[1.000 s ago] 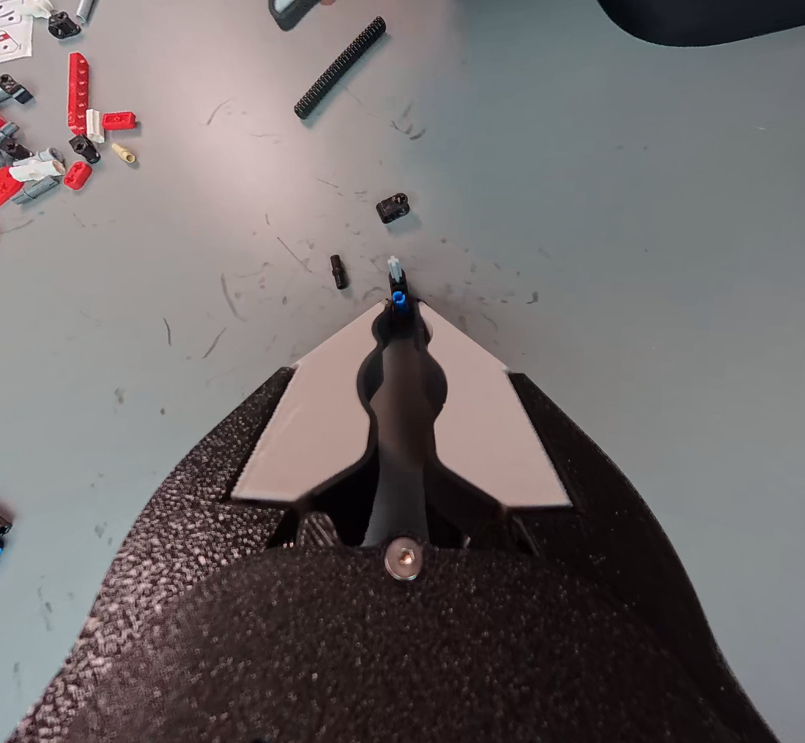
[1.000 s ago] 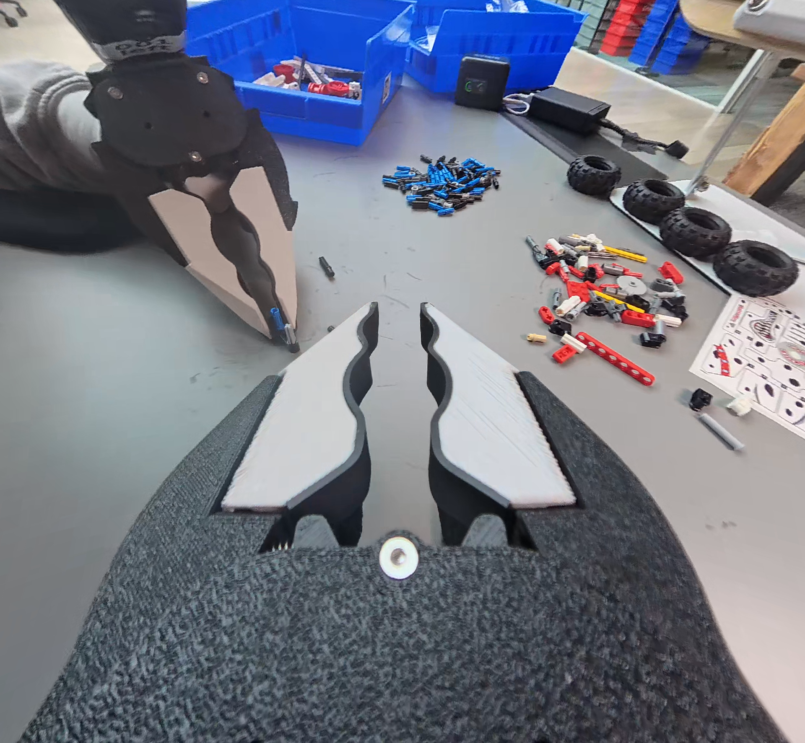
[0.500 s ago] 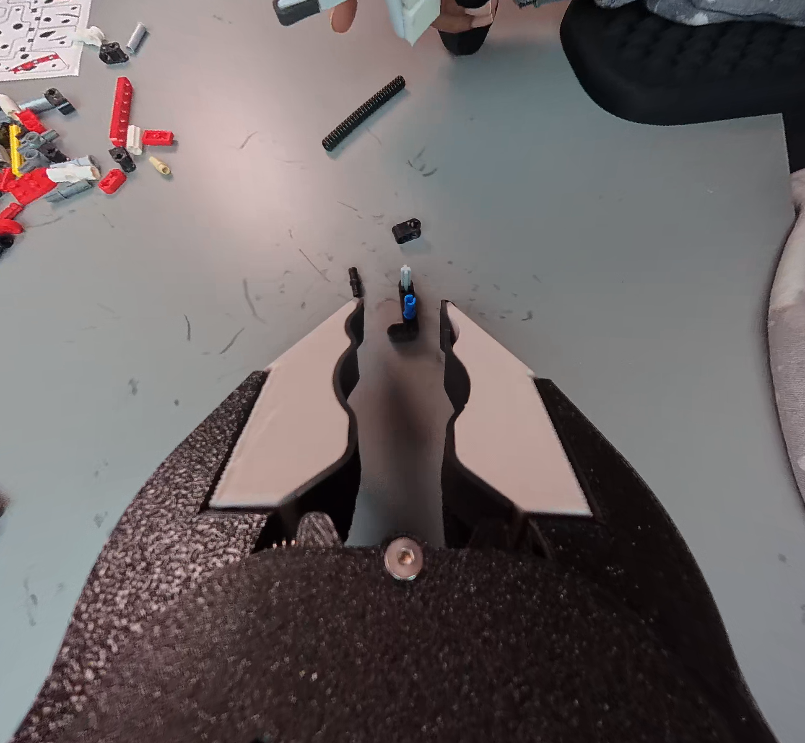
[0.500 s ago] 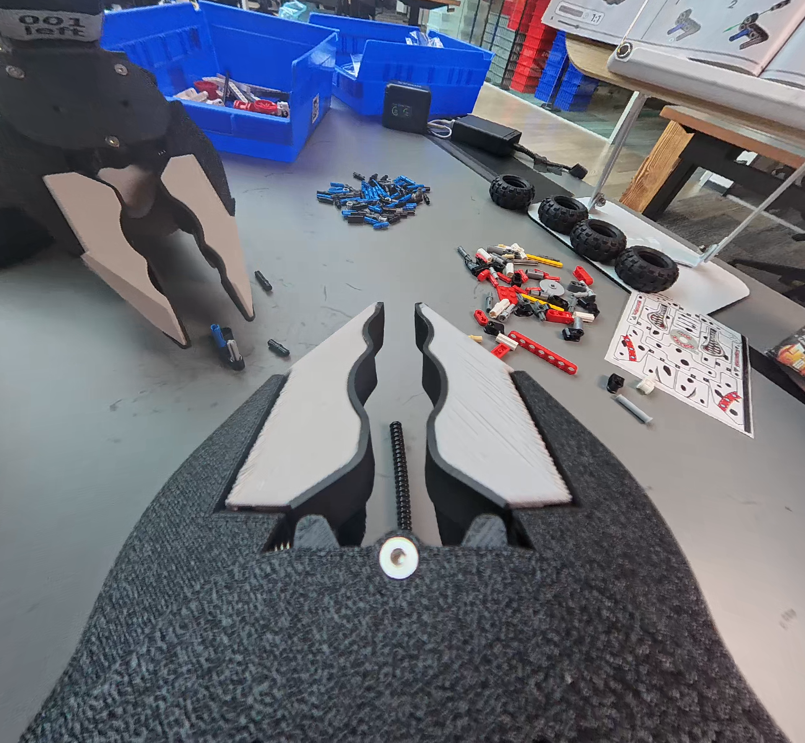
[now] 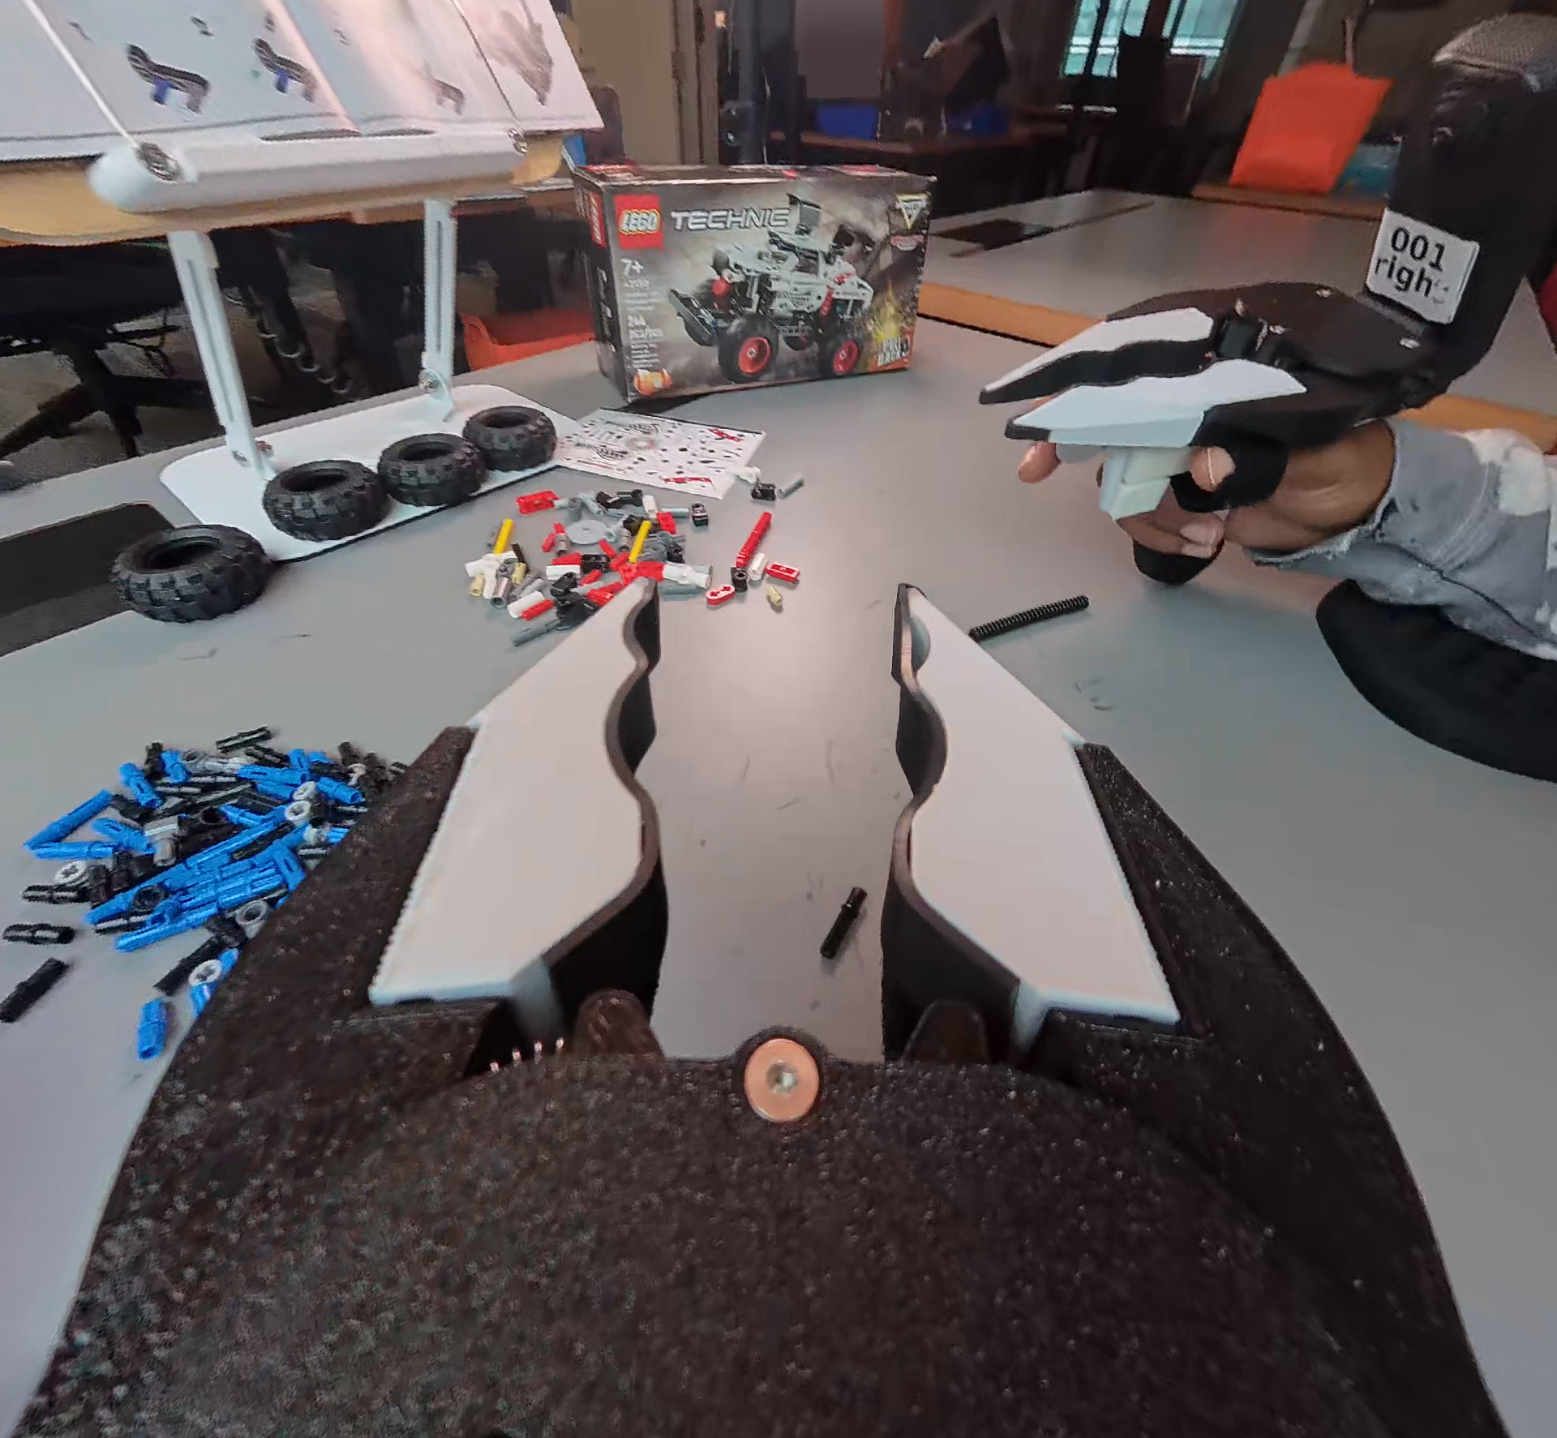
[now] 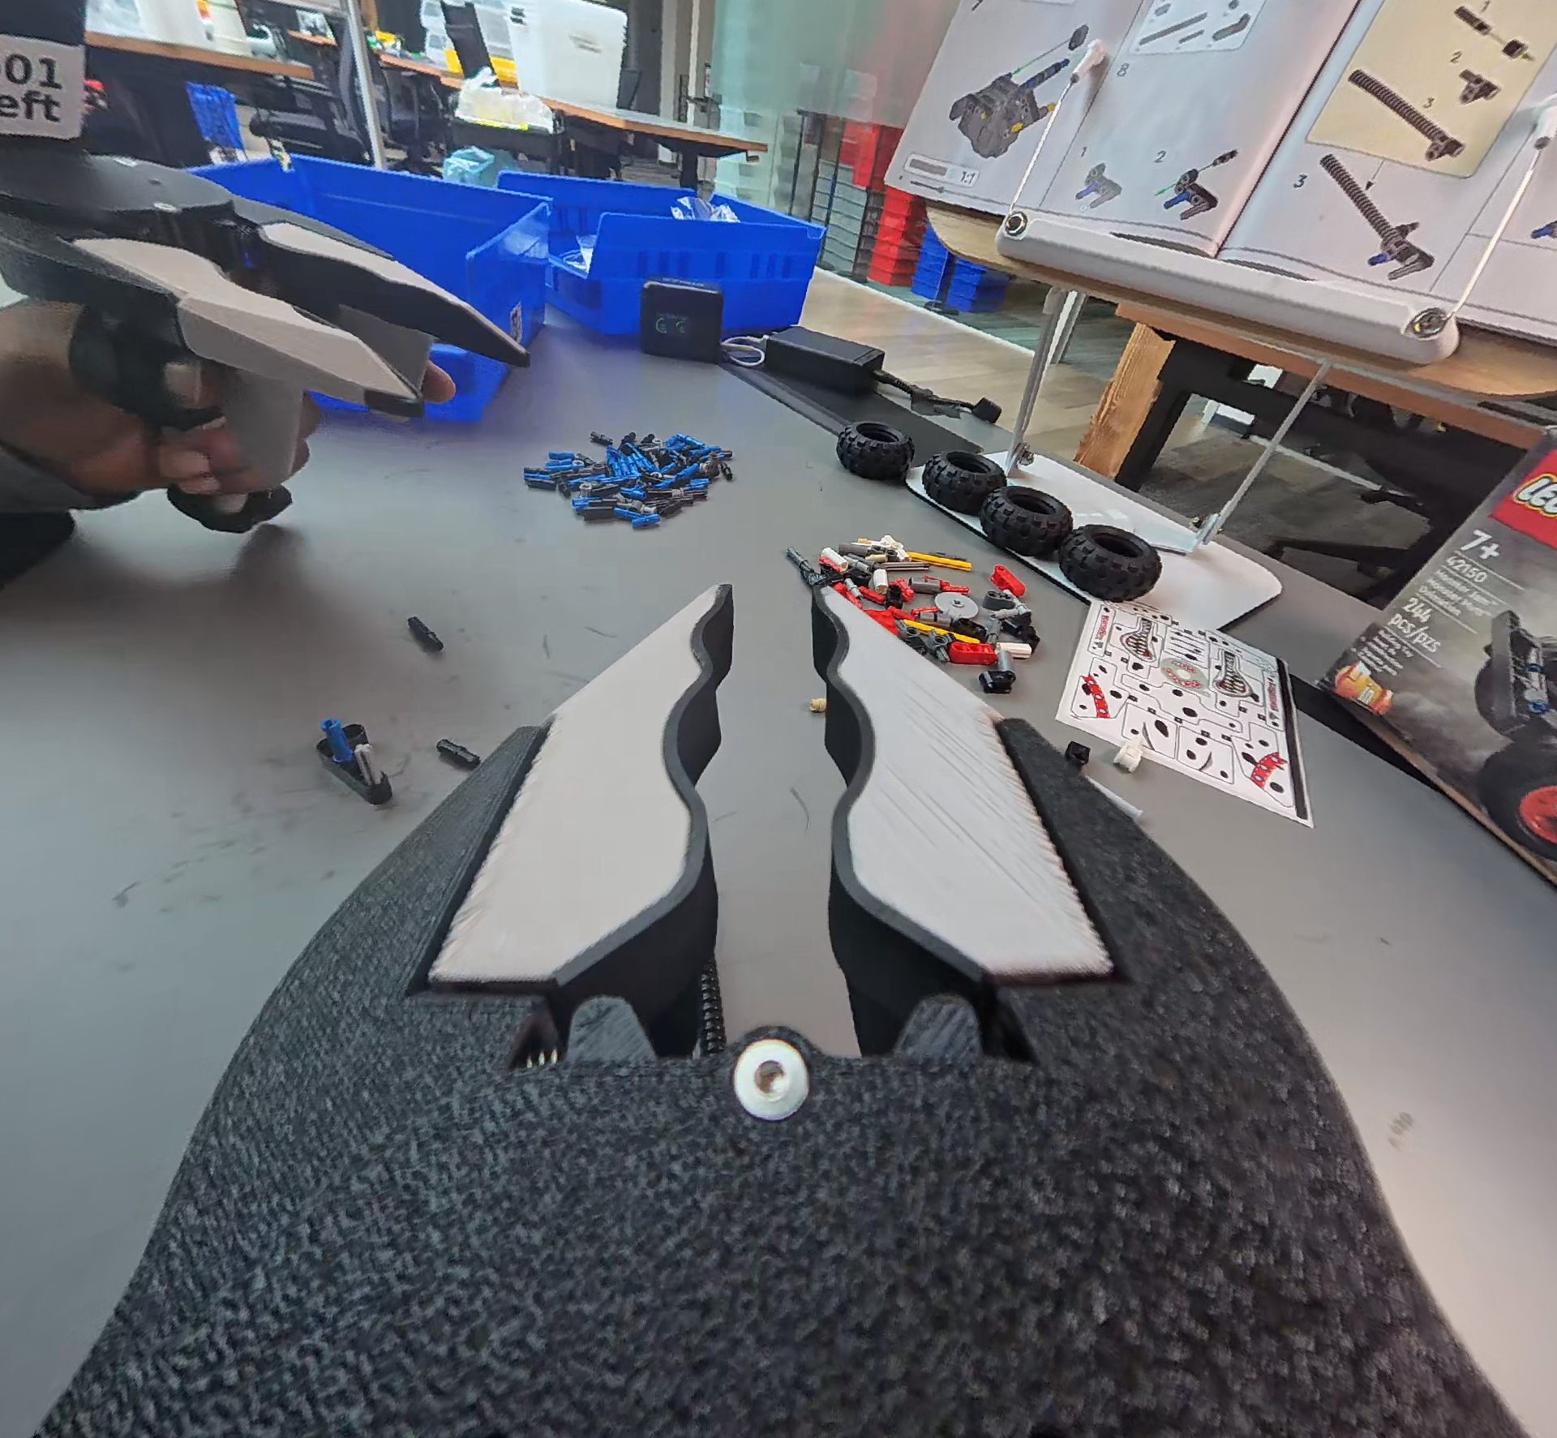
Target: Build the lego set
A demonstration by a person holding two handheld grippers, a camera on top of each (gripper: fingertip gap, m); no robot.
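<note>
My left gripper (image 5: 775, 605) is open wide and empty, held above the grey table (image 5: 775, 765). A black pin (image 5: 842, 921) lies on the table between its jaws. A small black piece with a blue pin and a grey axle (image 6: 354, 761) lies on the table left of my right gripper (image 6: 771, 597), which is open a little and empty. A long black threaded rod (image 5: 1028, 614) lies beneath the right gripper (image 5: 1003, 407); part of it shows low between the jaws in the right wrist view (image 6: 712, 1010). The left gripper (image 6: 472, 369) is raised at the left there.
A pile of blue and black pins (image 5: 194, 833), a mixed pile of red, grey and yellow parts (image 5: 623, 555), several tyres (image 5: 320, 500), a sticker sheet (image 5: 666, 449), the set's box (image 5: 758, 277) and an instruction booklet on a stand (image 6: 1264, 91). Blue bins (image 6: 505, 243) stand at the far edge.
My left gripper opened, let go of the small piece with the blue pin, then lifted and tilted up. My right gripper also lifted and tilted up, staying open.
</note>
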